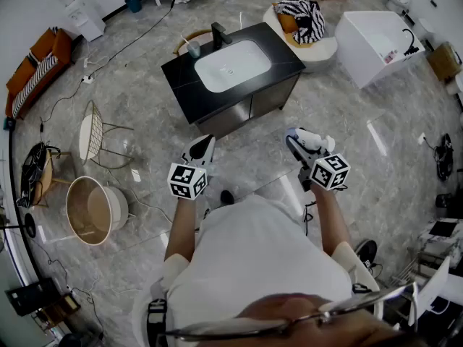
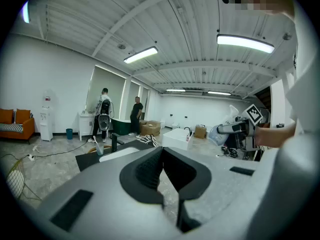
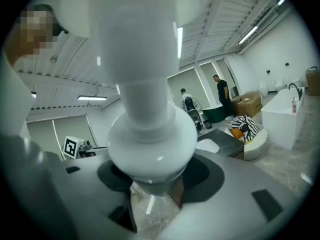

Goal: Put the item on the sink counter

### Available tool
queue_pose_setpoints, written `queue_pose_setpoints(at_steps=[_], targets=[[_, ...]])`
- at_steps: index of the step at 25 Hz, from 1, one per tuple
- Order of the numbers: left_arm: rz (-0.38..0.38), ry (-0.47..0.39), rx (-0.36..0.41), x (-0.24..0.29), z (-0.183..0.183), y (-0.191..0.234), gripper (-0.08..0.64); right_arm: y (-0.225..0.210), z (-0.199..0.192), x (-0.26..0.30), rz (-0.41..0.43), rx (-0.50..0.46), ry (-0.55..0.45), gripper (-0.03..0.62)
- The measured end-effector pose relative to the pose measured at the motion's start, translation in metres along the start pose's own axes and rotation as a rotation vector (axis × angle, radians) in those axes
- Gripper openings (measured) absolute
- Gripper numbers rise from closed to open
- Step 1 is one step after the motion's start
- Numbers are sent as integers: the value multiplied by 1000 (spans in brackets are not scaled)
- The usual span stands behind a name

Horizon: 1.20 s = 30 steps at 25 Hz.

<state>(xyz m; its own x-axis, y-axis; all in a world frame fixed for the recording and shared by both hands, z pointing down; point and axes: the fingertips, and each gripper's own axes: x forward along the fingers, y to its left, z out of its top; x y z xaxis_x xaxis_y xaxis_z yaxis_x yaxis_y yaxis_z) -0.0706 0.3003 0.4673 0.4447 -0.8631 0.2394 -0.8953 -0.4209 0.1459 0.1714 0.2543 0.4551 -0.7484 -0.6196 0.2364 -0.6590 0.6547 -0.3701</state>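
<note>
Right tool [image 1: 302, 149] clenched a white round-shouldered plastic bottle [image 3: 150, 139] in mid-air, well apart from the black-topped sink desk [image 1: 184, 78]. Left tool [image 1: 202, 149] was closed and empty. The smooth bottle might slip, or topple into the basin on landing.

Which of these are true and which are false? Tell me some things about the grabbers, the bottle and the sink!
1. The right gripper holds a white bottle. True.
2. The white bottle stands on the sink counter. False: it is in the right gripper, apart from the counter.
3. The left gripper holds a cup. False: its jaws are together with nothing between them.
4. A black faucet stands beside the white basin. True.
</note>
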Motion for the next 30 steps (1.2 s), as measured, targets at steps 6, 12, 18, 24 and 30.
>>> queue_pose_setpoints(at_steps=[6, 12, 18, 24, 30], targets=[[-7, 2, -1, -2, -3, 3, 3, 5, 0, 4, -4, -3, 0, 250], [-12, 1, -4, -2, -1, 15, 3, 12, 1, 11, -9, -18, 7, 250], [-35, 9, -8, -1, -5, 27, 3, 16, -1, 18, -26, -1, 1, 250], [-77, 23, -9, 0, -8, 41, 3, 23, -5, 22, -71, 14, -10, 250], [-132, 37, 3, 4, -12, 49, 3, 30, -10, 21, -119, 19, -22, 250]])
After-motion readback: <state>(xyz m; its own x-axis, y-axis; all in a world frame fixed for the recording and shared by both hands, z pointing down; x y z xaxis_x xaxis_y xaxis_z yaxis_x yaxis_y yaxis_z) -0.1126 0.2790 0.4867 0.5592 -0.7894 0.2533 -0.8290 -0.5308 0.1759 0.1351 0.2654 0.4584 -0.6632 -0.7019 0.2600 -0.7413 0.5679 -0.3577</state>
